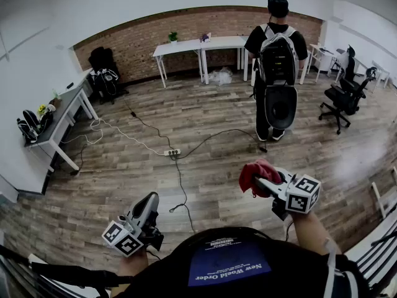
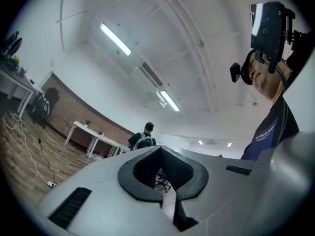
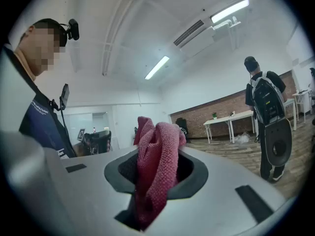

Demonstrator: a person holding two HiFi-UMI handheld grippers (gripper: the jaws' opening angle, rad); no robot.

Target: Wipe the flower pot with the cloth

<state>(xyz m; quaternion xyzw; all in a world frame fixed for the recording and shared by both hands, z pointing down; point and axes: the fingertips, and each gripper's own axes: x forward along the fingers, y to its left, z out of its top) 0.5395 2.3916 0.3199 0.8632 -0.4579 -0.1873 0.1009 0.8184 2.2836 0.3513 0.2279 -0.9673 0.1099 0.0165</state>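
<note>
Red cloth (image 1: 256, 172) is sitting pinched between the right gripper's (image 1: 262, 182) jaws, bunching out past them at 4 o'clock in the head view. At 7 o'clock the left gripper (image 1: 149, 202) is tilting slightly upward, its jaws pressed together on nothing. A person (image 1: 276, 61) wearing a backpack is standing at 1 o'clock on the wood floor (image 1: 186, 113), facing away.

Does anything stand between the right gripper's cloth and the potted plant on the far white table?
Nothing upright. Between the right gripper with the cloth and the potted plant lies only floor crossed by a black cable; the person with a backpack stands right of that path.
</note>
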